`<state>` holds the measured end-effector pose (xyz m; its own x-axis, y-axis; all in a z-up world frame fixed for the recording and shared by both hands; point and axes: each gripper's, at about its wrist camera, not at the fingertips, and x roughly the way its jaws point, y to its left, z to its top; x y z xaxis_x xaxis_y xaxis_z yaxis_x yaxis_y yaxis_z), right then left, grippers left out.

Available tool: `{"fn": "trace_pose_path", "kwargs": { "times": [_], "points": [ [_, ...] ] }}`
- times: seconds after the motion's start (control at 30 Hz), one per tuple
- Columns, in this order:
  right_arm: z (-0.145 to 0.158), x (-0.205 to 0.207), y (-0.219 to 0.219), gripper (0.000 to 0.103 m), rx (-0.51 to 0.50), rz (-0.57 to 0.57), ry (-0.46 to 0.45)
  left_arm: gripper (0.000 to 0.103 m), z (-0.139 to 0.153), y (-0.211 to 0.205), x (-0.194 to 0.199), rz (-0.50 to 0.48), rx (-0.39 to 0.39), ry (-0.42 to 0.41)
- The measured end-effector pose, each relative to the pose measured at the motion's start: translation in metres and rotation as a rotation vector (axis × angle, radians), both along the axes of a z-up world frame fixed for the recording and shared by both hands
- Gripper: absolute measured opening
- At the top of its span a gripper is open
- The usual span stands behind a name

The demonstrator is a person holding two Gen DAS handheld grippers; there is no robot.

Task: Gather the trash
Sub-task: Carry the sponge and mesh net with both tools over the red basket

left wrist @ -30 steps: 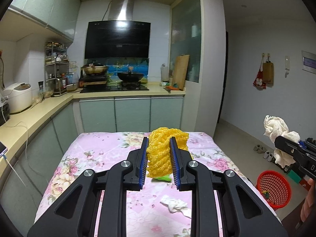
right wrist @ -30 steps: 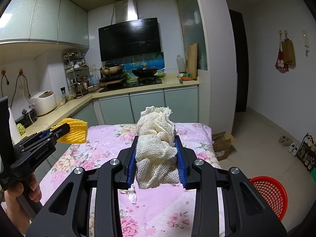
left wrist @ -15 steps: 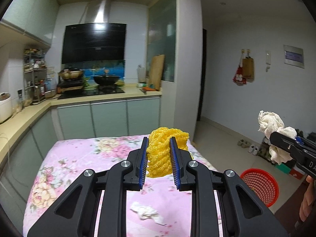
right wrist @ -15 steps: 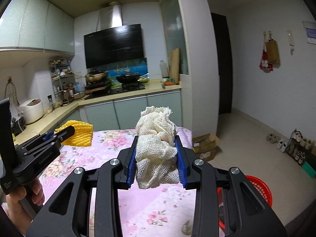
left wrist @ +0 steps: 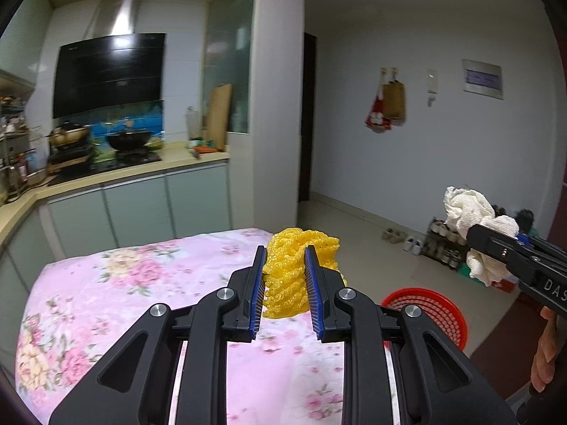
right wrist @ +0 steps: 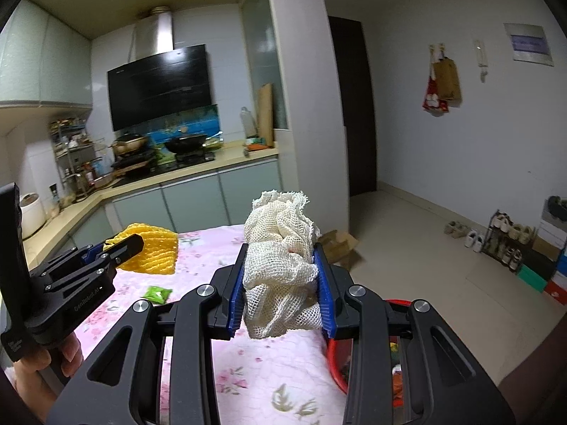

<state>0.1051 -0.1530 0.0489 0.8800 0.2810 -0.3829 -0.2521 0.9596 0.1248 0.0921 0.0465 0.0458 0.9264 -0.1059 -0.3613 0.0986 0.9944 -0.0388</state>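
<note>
We have trash in both hands. Our left hand-held gripper (left wrist: 285,285) is squeezed tight on a yellow net (left wrist: 296,276). The blue pads press in on its sides so it cannot drop. Our right hand-held gripper (right wrist: 280,288) is squeezed tight on a white net (right wrist: 280,265), which bulges out above and below the pads because it is soft and bunched up.

Both hand-held grippers tip a little downward, so the nets hang out in front where we can see them.

Under and in front of the left hand-held gripper is the counter (left wrist: 106,294) with its pink flower cloth. A small green bit (right wrist: 156,294) lies on the cloth, just left of the right hand-held gripper. We think it is trash too, but our hands are full.

The red basket (left wrist: 444,310) sits on the floor, low and to the right of the left hand-held gripper. It is partly hidden under the right one. We think the nets go in there, so the next job is to bring each hand-held gripper over the basket and let go.
</note>
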Motion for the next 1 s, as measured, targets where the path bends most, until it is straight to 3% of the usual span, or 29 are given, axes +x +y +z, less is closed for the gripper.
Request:
{"fn": "trace_pose_path", "kwargs": {
  "times": [0.47, 1.0],
  "points": [
    [-0.017, 0.005, -0.046, 0.033, 0.006, -0.148, 0.048, 0.021, -0.017, -0.062, 0.03, -0.192, 0.002, 0.057],
    [-0.051, 0.026, -0.1, 0.033, 0.005, -0.301, 0.154, 0.021, -0.064, -0.121, 0.086, -0.344, -0.03, 0.23]
  ]
}}
